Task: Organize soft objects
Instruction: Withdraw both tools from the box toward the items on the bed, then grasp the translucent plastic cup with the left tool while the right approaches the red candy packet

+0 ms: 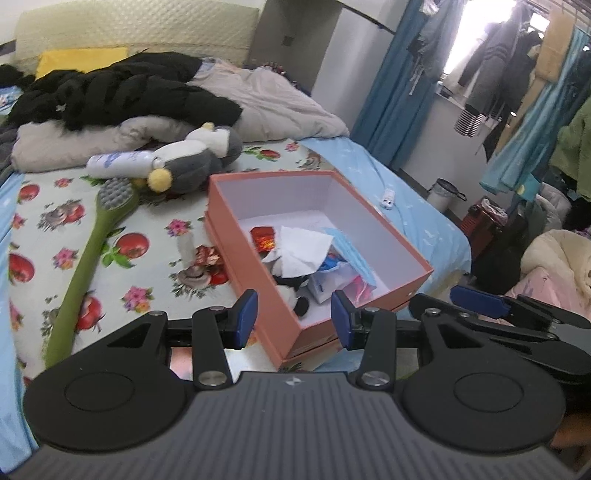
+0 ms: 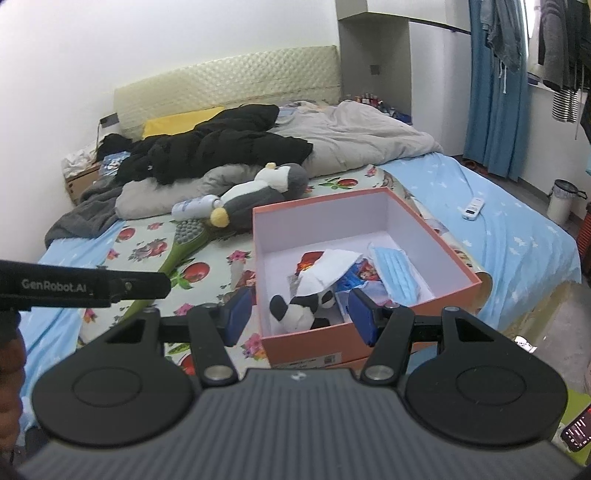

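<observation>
We hold both hand-held grippers, left (image 1: 293, 317) and right (image 2: 301, 314), wide and empty; the open pink cardboard box (image 2: 436, 236) is part-filled, and the grey-and-white plush penguin (image 2: 258, 194) waits at eleven o'clock.

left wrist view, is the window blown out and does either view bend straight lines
Left wrist view: the window is blown out to white, washing out the hanging clothes beside it. Right wrist view: even light, only a sliver of window. Both bend lines toward the edges, such as the headboard.

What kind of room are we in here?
Most likely a lived-in bedroom: a bed with a padded headboard, a rumpled duvet on it, and clothes hanging by the window.
</observation>
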Motion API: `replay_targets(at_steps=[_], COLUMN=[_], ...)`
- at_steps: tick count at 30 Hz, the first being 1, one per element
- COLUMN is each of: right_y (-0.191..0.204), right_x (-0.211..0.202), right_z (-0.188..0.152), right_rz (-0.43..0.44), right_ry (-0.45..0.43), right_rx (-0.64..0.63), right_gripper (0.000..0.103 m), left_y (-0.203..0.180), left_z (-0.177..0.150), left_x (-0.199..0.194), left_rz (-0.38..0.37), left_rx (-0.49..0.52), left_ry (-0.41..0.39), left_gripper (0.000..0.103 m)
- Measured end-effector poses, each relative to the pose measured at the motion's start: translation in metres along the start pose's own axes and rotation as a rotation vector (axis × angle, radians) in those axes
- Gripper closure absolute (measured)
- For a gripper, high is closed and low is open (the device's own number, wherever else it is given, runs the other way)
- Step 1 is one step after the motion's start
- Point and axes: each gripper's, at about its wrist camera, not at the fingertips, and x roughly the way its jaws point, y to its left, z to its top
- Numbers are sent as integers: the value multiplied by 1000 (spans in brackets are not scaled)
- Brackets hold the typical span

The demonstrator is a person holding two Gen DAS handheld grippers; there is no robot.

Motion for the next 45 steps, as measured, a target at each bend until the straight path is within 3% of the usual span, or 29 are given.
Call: replay_targets(at_steps=[21,27,35,45], right_y=[75,84,78,100], right_x=[8,20,66,167], right_z=[-11,-11,10,27], right_rz=[41,52,36,121], right_ry=[60,80,124,229], right_rx=[-154,-200,-316,-631], right_gripper=[43,43,43,43], left_y=[92,111,127,189], left_z=[-30,-32,-14,15], left_x=[-32,-23,40,147], left_rz=[36,42,36,17], left_rx=[-153,-192,-240,-365], left_ry=[-33,-32,13,96], left_gripper=[53,53,53,53])
